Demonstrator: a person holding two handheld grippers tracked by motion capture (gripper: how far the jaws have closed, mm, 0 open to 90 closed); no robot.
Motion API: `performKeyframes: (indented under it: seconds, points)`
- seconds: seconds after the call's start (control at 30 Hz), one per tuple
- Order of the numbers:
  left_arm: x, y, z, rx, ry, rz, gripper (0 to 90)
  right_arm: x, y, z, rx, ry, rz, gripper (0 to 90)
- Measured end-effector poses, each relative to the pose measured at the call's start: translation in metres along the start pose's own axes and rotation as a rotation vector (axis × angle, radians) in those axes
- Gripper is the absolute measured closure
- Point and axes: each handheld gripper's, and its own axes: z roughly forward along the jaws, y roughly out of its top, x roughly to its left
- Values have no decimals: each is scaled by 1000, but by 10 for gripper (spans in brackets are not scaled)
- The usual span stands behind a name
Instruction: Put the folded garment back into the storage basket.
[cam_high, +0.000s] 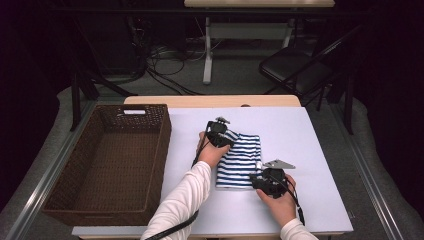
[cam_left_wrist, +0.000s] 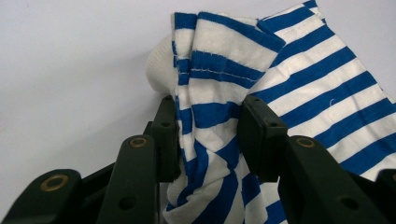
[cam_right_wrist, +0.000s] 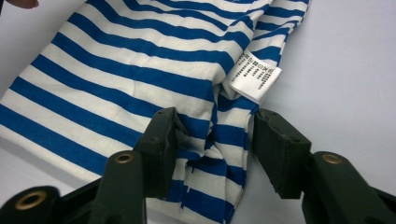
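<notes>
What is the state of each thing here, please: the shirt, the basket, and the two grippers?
Striped shirt: folded, lying on the table, pinched at two edges.
Care label: sticking out from the shirt's edge.
Wicker basket: empty, upright.
Left gripper: shut on bunched cloth.
Right gripper: shut on bunched cloth.

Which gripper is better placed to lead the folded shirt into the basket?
Left, probably. The left gripper holds the striped shirt on its basket side; the right gripper holds the far corner.
</notes>
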Motion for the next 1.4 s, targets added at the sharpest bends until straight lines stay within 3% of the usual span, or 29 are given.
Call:
performKeyframes:
  seconds: [0.37, 0.7, 1.03, 1.17, 1.4]
  points:
    - [0, 0, 0, -4, -6, -7, 625, 3, 0, 0, 5, 33, -14, 692]
    - [2, 1, 0, 4, -24, -25, 653, 2, 1, 0, 7, 51, -9, 792]
    - [4, 0, -1, -6, -53, -52, 714, -1, 1, 0, 3, 68, 6, 816]
    - [0, 2, -3, 0, -31, -26, 746, -1, 1, 0, 1, 74, 12, 818]
    - [-1, 3, -5, 0, -29, -30, 763, -2, 1, -2, -11, 87, 24, 820]
